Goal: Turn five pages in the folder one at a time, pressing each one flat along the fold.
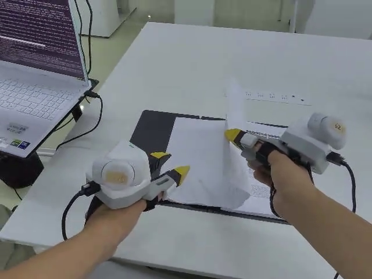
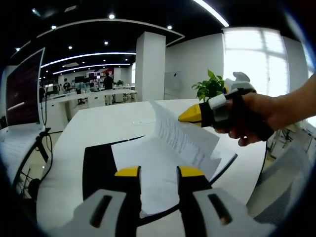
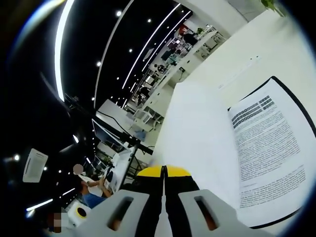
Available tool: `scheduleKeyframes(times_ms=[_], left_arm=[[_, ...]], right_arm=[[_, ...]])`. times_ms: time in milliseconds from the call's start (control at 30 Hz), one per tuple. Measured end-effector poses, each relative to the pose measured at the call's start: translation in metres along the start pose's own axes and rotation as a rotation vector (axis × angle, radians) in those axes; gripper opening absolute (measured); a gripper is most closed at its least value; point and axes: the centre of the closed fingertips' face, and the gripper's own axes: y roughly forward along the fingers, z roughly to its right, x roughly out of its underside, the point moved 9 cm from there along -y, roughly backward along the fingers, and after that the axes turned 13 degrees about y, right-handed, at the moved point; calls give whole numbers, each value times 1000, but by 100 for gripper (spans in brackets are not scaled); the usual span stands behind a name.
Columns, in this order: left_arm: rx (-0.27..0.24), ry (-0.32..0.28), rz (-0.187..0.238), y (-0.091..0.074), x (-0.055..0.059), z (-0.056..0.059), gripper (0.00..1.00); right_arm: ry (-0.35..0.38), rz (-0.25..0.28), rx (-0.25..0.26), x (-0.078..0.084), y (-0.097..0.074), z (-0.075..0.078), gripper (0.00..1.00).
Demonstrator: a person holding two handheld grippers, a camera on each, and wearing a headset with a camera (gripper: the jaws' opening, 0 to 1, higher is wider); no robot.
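I have the right gripper [image 1: 233, 135] pinching a page [image 1: 235, 107] mid-turn above the open folder [image 1: 152, 125] on the table [image 1: 192, 58] — left gripper [image 1: 170, 163] jaws spread, waiting — nothing pressed flat yet, page count unclear.

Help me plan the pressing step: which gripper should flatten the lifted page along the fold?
Left, probably: the left gripper is open and free over the folder, while the right gripper is shut on the lifted page.
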Motion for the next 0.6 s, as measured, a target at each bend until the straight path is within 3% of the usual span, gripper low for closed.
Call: scheduleKeyframes(times_ms=[233, 600], left_arm=[[-15, -2, -7, -9, 7, -9, 27], [-28, -15, -35, -17, 20, -19, 26]], right_arm=[[23, -38, 19, 12, 29, 4, 0], [72, -129, 102, 48, 76, 20, 0]])
